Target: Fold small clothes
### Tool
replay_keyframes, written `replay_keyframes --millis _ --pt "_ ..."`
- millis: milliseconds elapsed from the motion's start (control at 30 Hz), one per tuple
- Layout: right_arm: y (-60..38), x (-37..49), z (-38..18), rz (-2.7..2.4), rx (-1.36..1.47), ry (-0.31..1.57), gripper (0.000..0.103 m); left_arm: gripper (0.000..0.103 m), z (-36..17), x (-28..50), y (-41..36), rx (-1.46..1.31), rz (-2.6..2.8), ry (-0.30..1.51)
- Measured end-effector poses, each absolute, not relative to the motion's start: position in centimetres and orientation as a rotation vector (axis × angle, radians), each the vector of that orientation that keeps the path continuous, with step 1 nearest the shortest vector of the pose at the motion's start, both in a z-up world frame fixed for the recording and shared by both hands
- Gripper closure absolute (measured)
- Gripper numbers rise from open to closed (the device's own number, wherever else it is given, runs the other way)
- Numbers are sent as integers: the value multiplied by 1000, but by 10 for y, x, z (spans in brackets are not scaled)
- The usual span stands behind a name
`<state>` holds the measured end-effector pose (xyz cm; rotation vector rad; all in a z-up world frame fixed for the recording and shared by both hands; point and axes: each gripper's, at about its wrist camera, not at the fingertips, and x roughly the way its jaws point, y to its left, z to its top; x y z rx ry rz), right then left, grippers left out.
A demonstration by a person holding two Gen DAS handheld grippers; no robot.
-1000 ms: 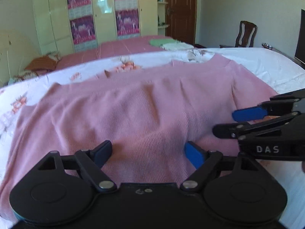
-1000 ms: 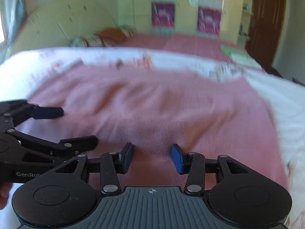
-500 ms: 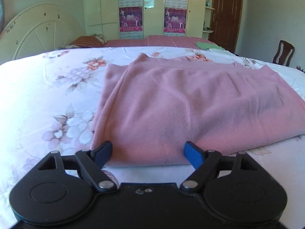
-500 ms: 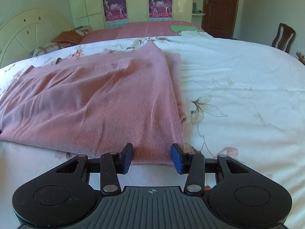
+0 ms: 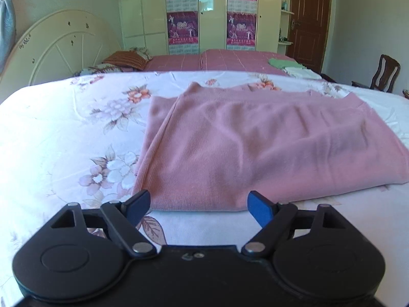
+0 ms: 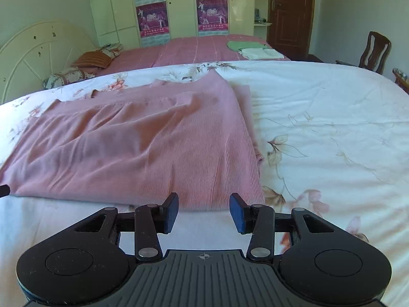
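So in the left wrist view, the far left is all floral bedsheet (image 5: 64,133), with a cream wheel-pattern headboard (image 5: 64,43) in the upper left. Moving right, the pink knit garment (image 5: 255,148) fills the middle and right of the frame, lying flat and already folded over on itself; you can see a lower layer peeking out along its left edge. At the bottom, the left gripper (image 5: 198,206) sits with its blue pads spread wide, nothing between them, just short of the garment's near hem and not touching it as far as I can tell.

Right wrist view is kind of the mirror: the pink garment (image 6: 138,143) takes up the left and centre, and bare sheet (image 6: 319,128) runs off to the right. The right gripper (image 6: 204,212) at the bottom centre is parted about halfway, empty, pads hanging just in front of the garment's near right corner.

Background, upper part of both views: a second bed with a pink cover (image 6: 194,48), some folded green and white clothes (image 6: 251,50) on it, then a brown door (image 6: 290,12) and a wooden chair (image 6: 374,51) at the far right.
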<state>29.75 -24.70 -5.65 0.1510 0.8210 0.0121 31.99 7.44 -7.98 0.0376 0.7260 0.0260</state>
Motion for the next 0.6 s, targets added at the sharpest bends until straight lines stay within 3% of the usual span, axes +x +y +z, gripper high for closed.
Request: replay_keyframes --millis 233,367,533,600 --pt "-241 253 -27 66 195 726 59 22 -59 279 78 -43 38 710" --pt "-230 251 -17 129 204 691 59 40 -80 291 114 -307 30 766" --pt "-209 280 -17 185 198 669 60 45 -122 315 147 -626 42 783" --pt "-197 298 -21 202 195 680 83 45 -129 320 153 -695 43 733"
